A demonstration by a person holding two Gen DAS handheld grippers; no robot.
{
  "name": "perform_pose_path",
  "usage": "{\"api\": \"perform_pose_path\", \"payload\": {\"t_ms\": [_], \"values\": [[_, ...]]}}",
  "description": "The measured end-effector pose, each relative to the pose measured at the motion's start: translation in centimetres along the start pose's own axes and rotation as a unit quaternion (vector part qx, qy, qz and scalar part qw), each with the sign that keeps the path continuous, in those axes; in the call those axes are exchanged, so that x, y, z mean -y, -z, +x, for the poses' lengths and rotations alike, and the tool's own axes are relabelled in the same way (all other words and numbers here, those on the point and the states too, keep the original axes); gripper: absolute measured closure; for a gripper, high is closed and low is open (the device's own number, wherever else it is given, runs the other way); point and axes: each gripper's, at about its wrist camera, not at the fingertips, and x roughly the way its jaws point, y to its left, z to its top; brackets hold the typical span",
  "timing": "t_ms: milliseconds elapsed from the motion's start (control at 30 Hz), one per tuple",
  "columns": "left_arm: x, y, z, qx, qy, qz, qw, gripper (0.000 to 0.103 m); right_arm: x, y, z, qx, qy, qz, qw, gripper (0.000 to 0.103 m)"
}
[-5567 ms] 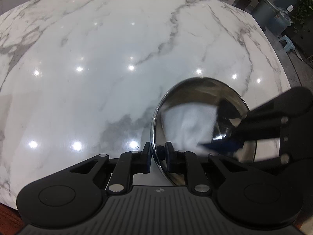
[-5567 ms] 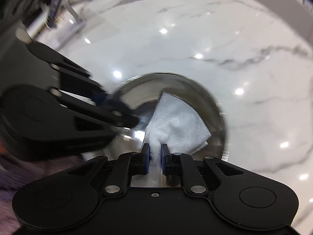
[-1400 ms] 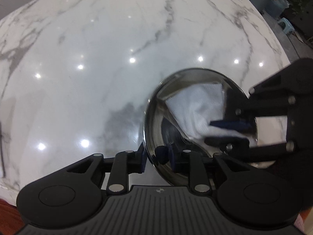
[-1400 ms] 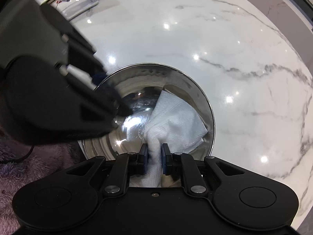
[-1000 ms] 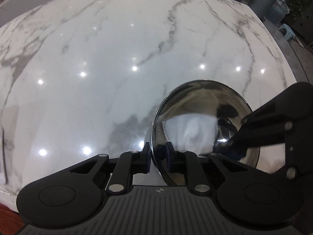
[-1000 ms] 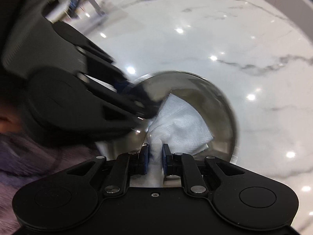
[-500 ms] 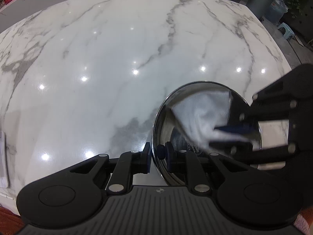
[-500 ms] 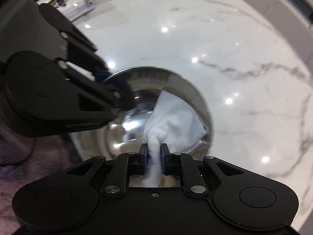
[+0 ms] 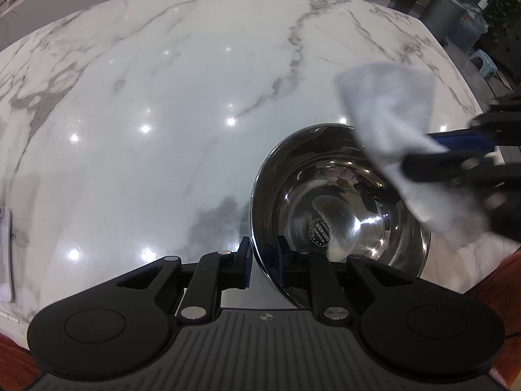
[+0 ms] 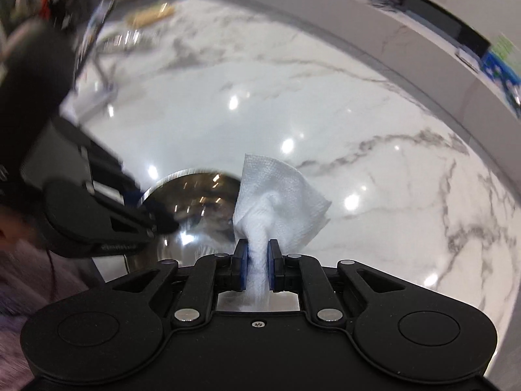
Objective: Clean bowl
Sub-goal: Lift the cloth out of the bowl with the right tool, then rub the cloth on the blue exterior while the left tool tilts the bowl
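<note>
A shiny steel bowl (image 9: pixel 338 208) sits on the white marble table (image 9: pixel 162 114), with a round label on its bottom. My left gripper (image 9: pixel 263 260) is shut on the bowl's near rim, one finger inside and one outside. My right gripper (image 10: pixel 257 262) is shut on a white paper towel (image 10: pixel 276 205), which fans out above its fingers. In the left wrist view the paper towel (image 9: pixel 390 123) hangs blurred above the bowl's right rim, lifted out of it. In the right wrist view the bowl (image 10: pixel 192 205) lies to the left, with the left gripper (image 10: pixel 153 224) on its rim.
A flat white object (image 9: pixel 5 254) lies at the table's left edge. A metal stand (image 10: pixel 104 45) and other blurred items sit at the table's far left in the right wrist view. Bins and plants (image 9: pixel 456 16) stand beyond the table's far right corner.
The right gripper has lifted the paper towel out of the bowl and carried it to the right, leaving the bowl's inside bare. The left gripper kept its hold on the rim.
</note>
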Motion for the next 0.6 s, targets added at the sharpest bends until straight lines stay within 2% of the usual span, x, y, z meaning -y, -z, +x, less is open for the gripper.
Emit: {"api": "perform_pose_path", "payload": {"t_ms": [100,167,233,333,400,500,533,600], "values": [[-0.3,0.0,-0.4,0.004,0.009,-0.011,0.9999,0.090,2.1,0.8,-2.1,0.037,-0.050,0.080,0.995,0.093],[-0.5,0.1,-0.5,0.004,0.013,-0.019,0.9997,0.090,4.4,2.3,-2.4,0.071,-0.089,0.145,0.983,0.093],[-0.8,0.2,-0.7,0.003,0.016,-0.026,0.9995,0.089,6.4,4.1,-2.7,0.104,-0.134,0.208,0.963,0.092],[-0.9,0.3,-0.8,0.002,0.017,-0.031,0.9994,0.089,8.8,7.1,-1.8,0.148,-0.211,0.295,0.920,0.092],[-0.9,0.4,-0.9,0.001,0.018,-0.032,0.9993,0.089,9.5,9.3,-2.0,0.167,-0.229,0.325,0.902,0.092],[-0.9,0.6,-1.0,0.001,0.020,-0.032,0.9993,0.089,9.5,11.6,-1.5,0.182,-0.237,0.336,0.893,0.092],[-0.8,0.7,-1.1,0.001,0.020,-0.031,0.9993,0.088,9.3,11.8,-1.1,0.183,-0.234,0.335,0.894,0.092],[-0.8,0.7,-1.0,0.001,0.018,-0.029,0.9994,0.088,8.6,12.1,-0.5,0.179,-0.207,0.319,0.907,0.091]]}}
